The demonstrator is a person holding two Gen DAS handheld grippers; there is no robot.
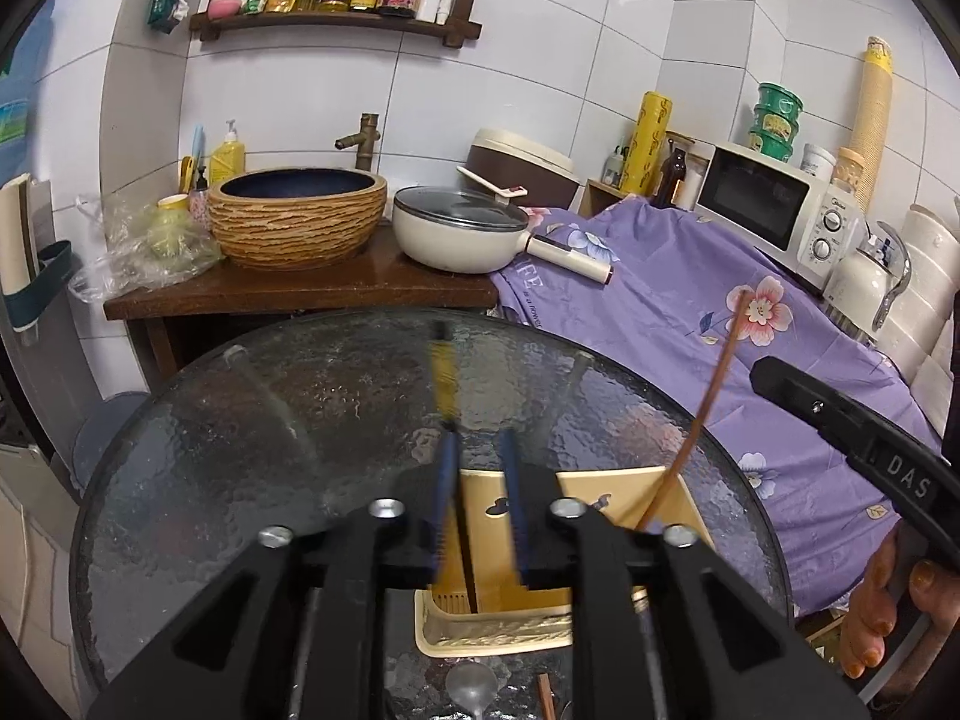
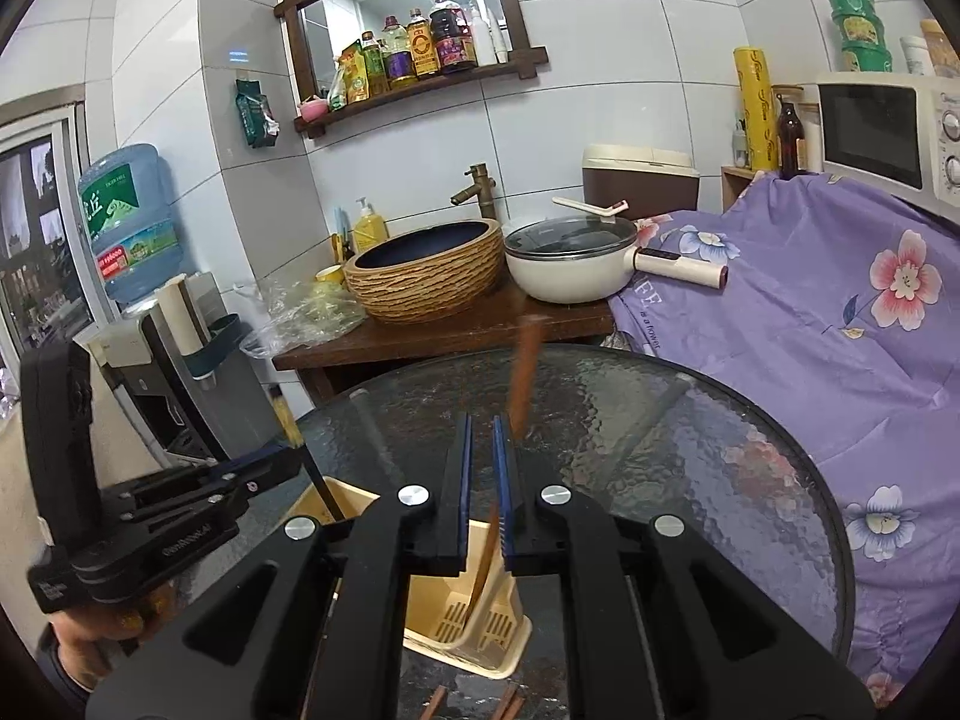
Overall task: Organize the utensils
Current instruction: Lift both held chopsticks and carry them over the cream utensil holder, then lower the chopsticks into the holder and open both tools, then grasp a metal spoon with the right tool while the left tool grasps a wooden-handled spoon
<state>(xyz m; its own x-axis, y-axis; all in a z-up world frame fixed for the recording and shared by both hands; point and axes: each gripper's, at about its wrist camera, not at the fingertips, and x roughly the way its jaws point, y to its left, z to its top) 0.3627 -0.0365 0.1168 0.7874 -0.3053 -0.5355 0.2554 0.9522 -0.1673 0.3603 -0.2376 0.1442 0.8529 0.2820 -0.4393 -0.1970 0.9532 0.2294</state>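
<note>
A cream plastic utensil holder stands on the round glass table; it also shows in the right wrist view. My left gripper is open above it; a dark chopstick with a yellow top rests against its left finger, lower end inside the holder. My right gripper is open above the holder, and a brown chopstick leans beside its right finger, also down in the holder. That brown chopstick stands tilted in the left wrist view.
A spoon and loose brown chopsticks lie on the glass near me. Behind the table are a wooden counter with a woven basin, a lidded white pot, and a purple floral cloth under a microwave.
</note>
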